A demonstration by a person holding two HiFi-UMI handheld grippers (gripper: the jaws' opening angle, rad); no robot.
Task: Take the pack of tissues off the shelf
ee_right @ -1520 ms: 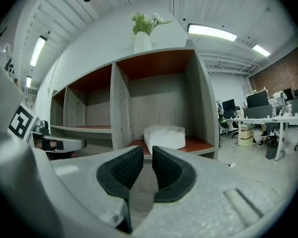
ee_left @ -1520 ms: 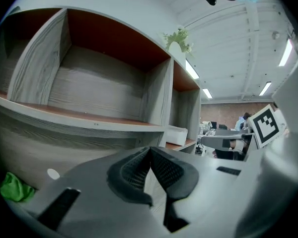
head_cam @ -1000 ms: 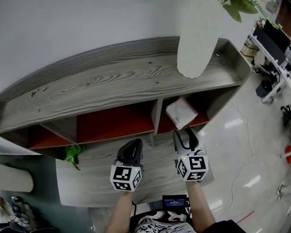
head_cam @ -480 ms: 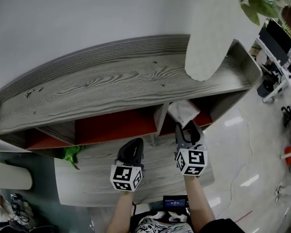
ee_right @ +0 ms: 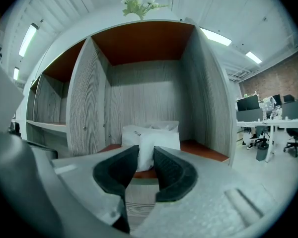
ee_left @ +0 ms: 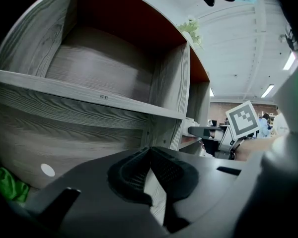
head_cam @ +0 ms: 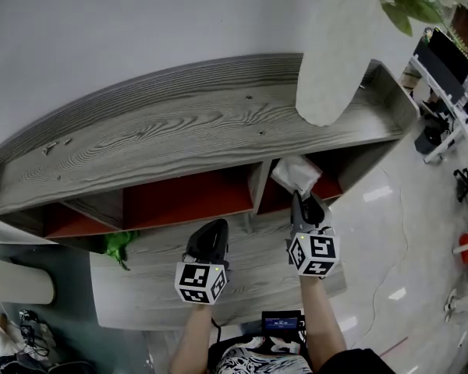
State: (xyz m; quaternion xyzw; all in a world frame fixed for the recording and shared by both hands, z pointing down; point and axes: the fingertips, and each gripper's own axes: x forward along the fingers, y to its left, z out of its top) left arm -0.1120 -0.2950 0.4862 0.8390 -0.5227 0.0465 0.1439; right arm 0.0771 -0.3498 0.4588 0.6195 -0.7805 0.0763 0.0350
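Grey shelf (head_cam: 179, 131) is carrying a white vase (head_cam: 331, 53) on top. Pack of tissues (head_cam: 296, 174) is lying at the right compartment's front edge, beside the divider (head_cam: 257, 189). Fingers of the right gripper (head_cam: 304, 197), just closing, are pinching its near end. Left gripper (head_cam: 208, 236): fingers pressing together, empty.

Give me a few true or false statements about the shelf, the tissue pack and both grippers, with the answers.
1. The pack of tissues sits inside a compartment of the shelf. True.
2. The right gripper is empty. False: its jaws have just been closing and now pinch the front of the pack.
3. The left gripper has its jaws together with nothing between them. True.
4. The green thing lies right beside the pack. False: it lies far off to the left, well apart from the pack.
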